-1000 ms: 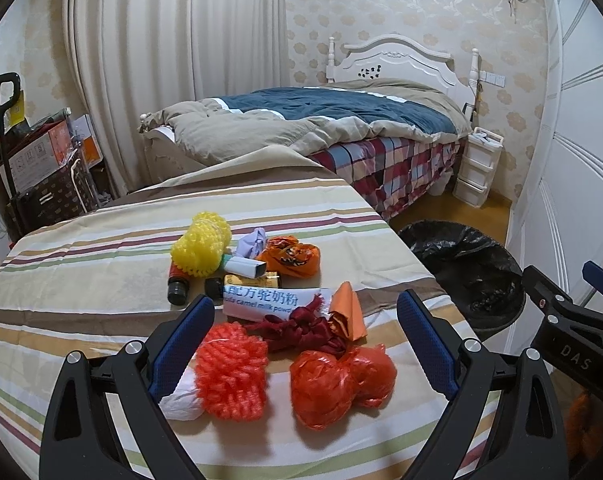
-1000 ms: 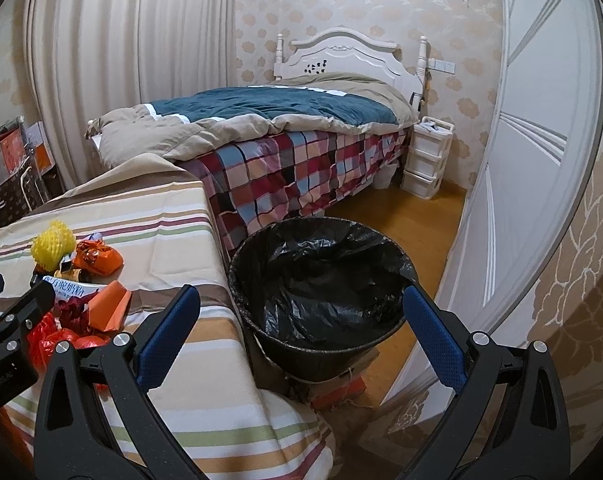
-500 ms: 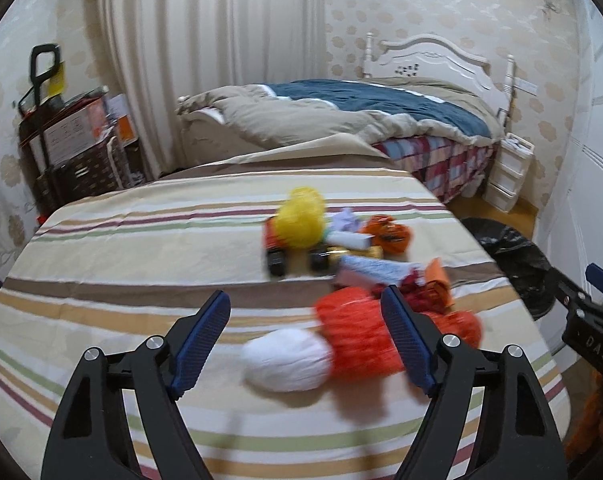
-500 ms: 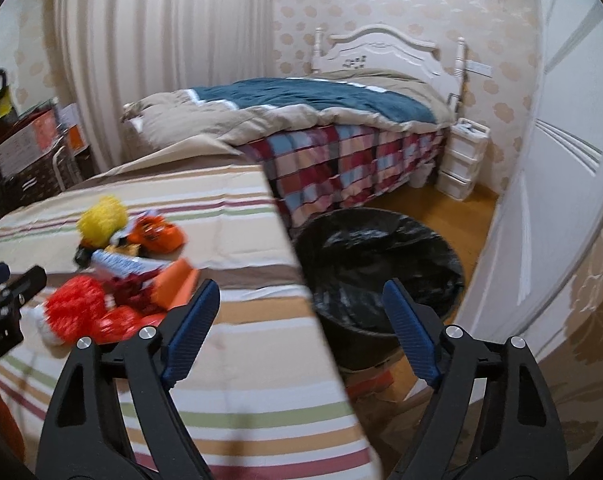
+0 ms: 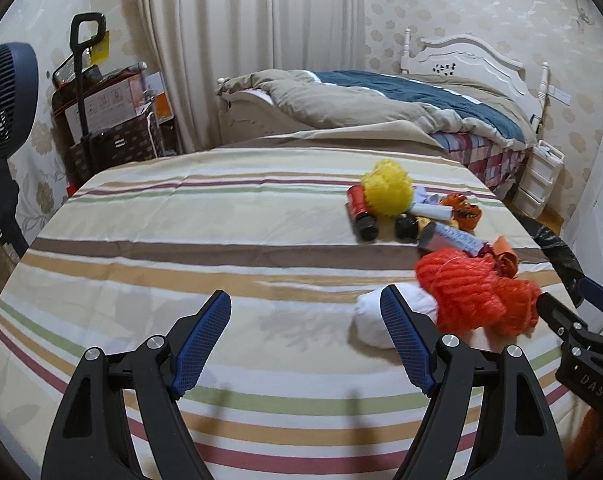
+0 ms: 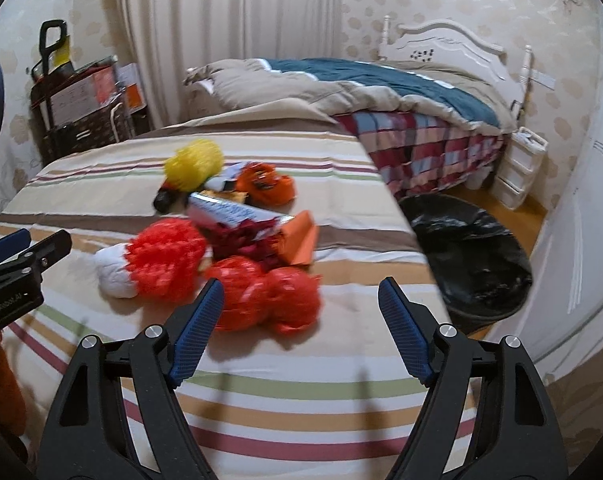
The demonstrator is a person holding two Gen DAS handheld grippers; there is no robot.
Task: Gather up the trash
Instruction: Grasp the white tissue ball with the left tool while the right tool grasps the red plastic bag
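A pile of trash lies on the striped table: a red net ball with a white wad, red crumpled bags, a yellow net ball, an orange bag, a milk-powder packet, an orange paper and a dark bottle. My left gripper is open and empty, left of the pile. My right gripper is open and empty, just before the red bags. A black-lined bin stands on the floor to the right.
A bed stands behind the table. A trolley with boxes and a fan are at the left. White drawers stand by the bed. A white door is at the right.
Both grippers have swung left: the pile has slid to the right in the left wrist view, and the right wrist view has turned from the bin onto the pile.
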